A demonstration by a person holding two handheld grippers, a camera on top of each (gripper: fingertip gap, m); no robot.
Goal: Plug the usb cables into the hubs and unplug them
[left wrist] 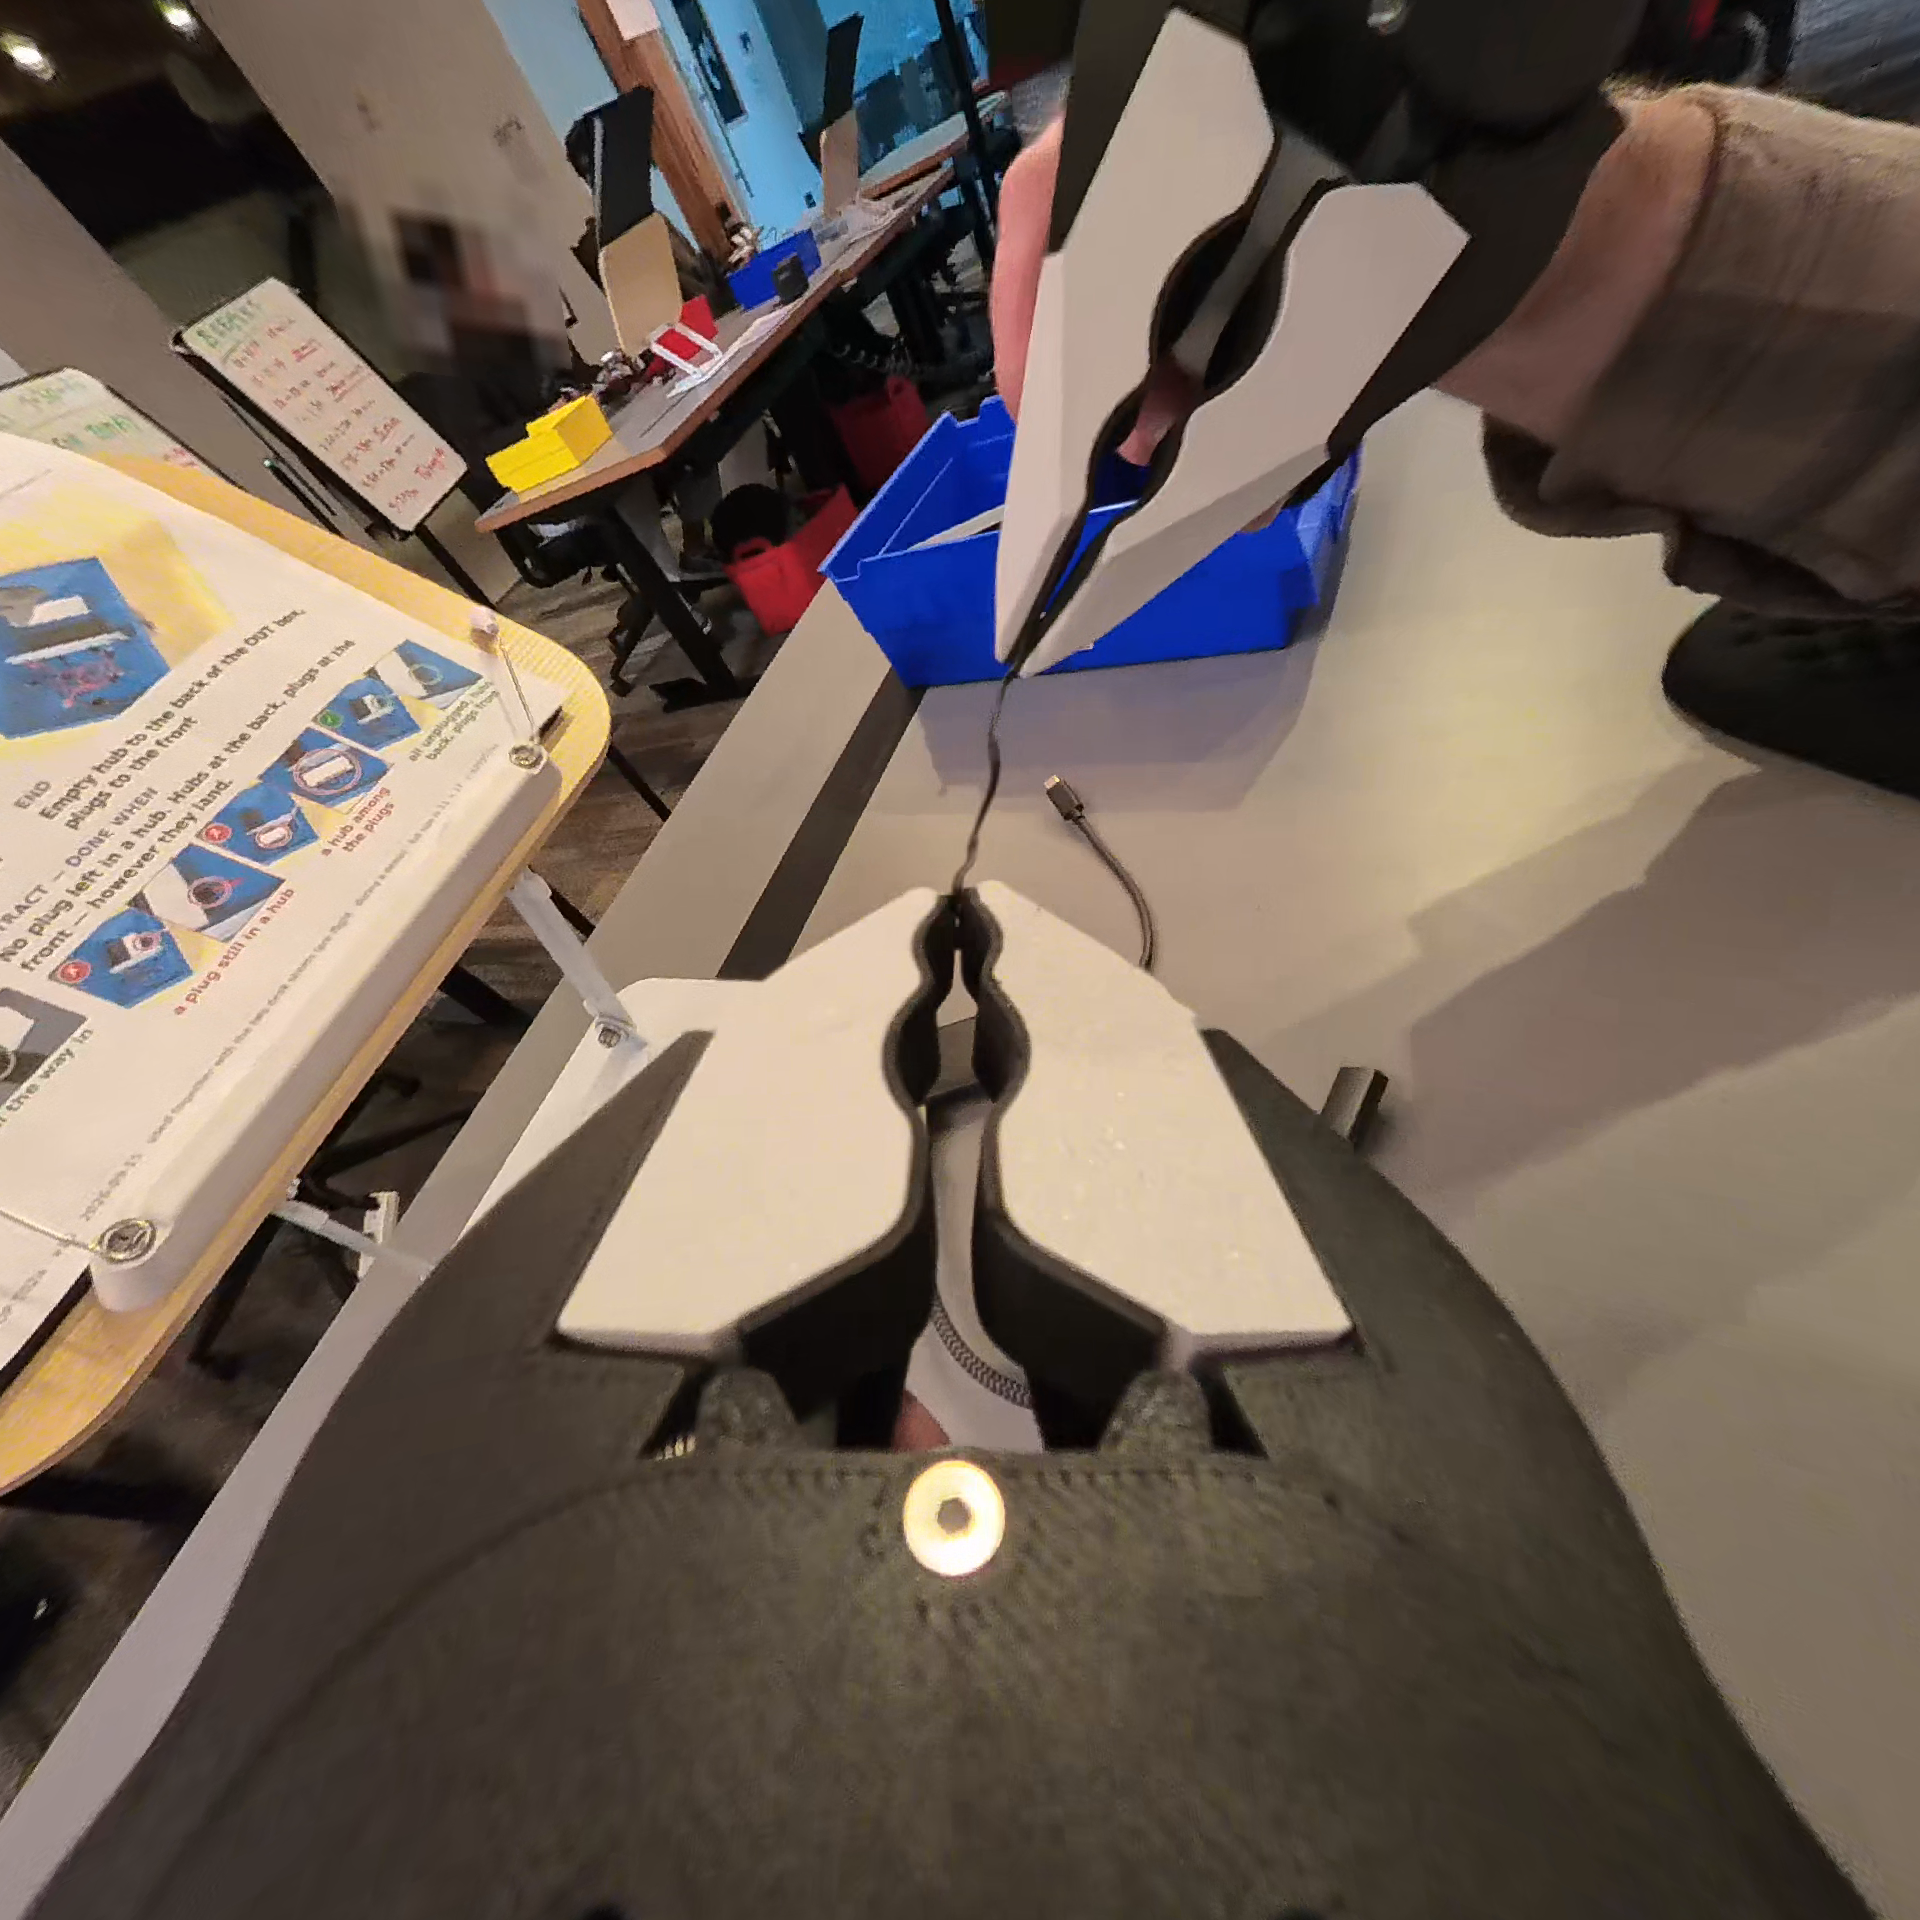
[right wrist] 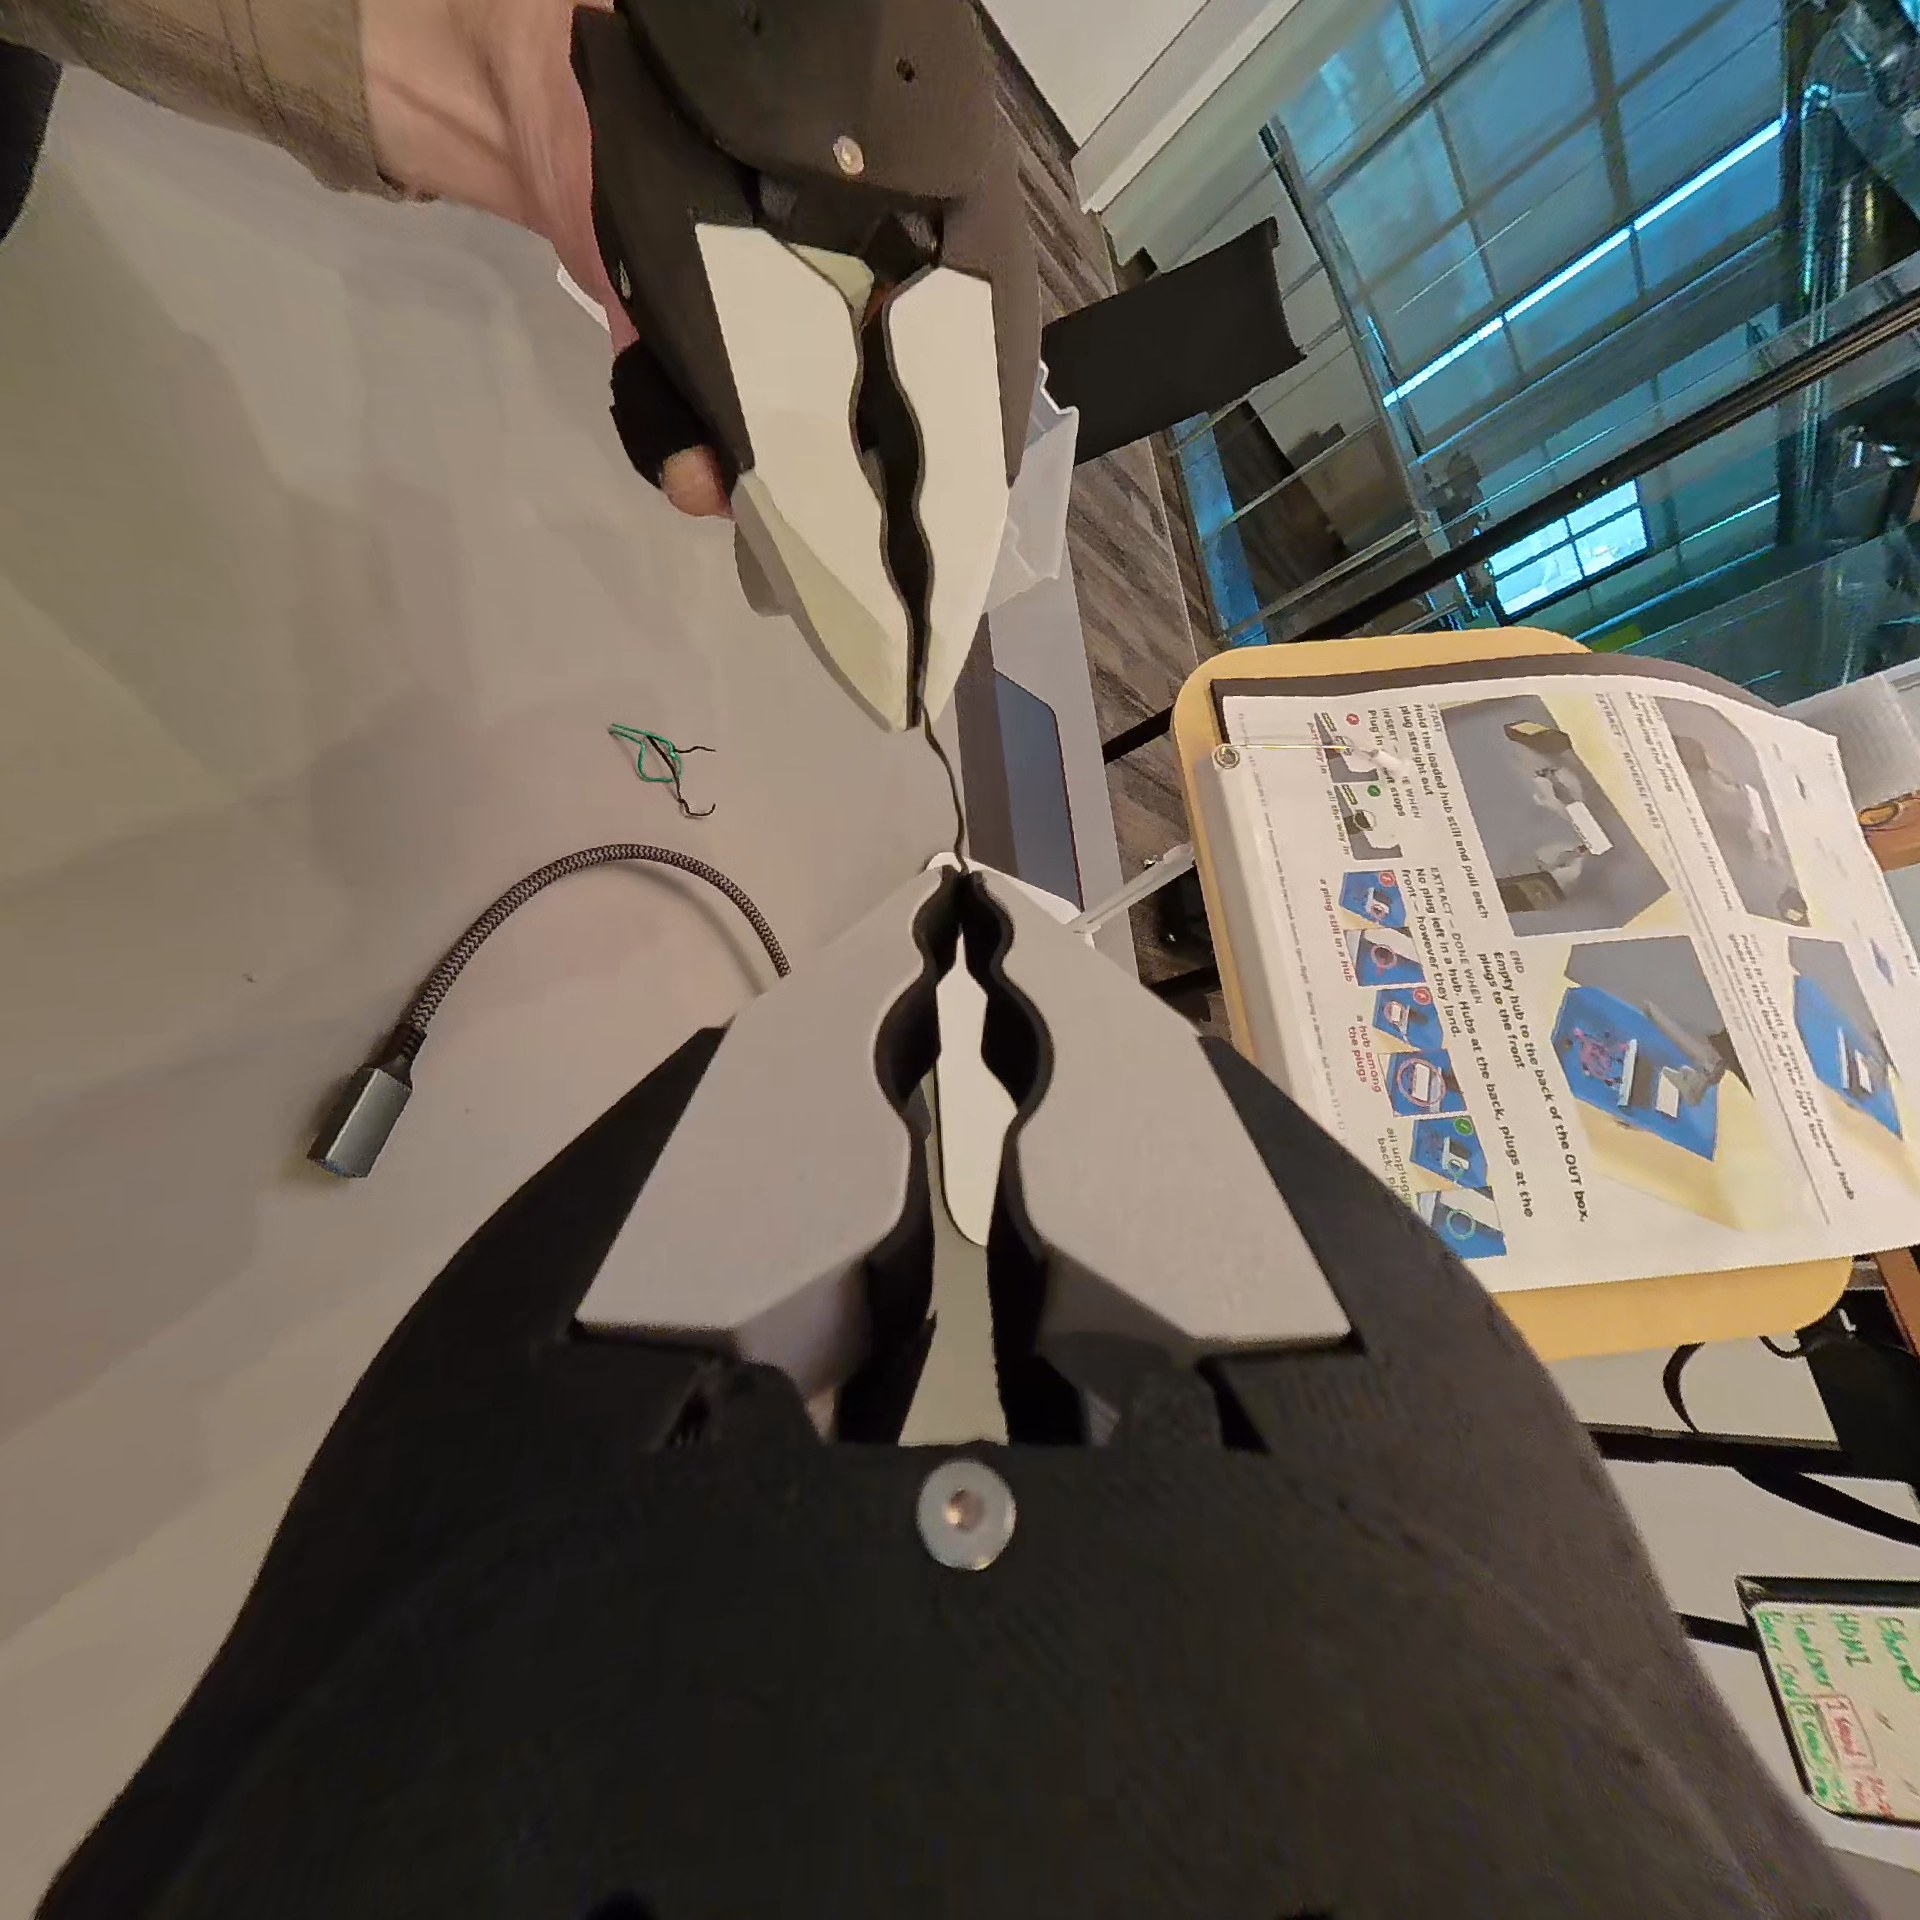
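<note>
Thin black wire (left wrist: 985,795) | stretched between, pinched by left hand-held gripper (left wrist: 958,902) and right hand-held gripper (left wrist: 1016,665)

You see printed text on the laminated instruction sheet (left wrist: 208,831) at left of the left wrist view, and handwriting on the whiteboard (left wrist: 332,400) behind it; a second handwritten board (right wrist: 1839,1714) sits lower right in the right wrist view.

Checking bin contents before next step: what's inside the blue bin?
The blue bin shows only a pale flat strip along its inner wall. The right gripper, shut on a thin black wire, covers most of the interior, so the rest is hidden.
</note>
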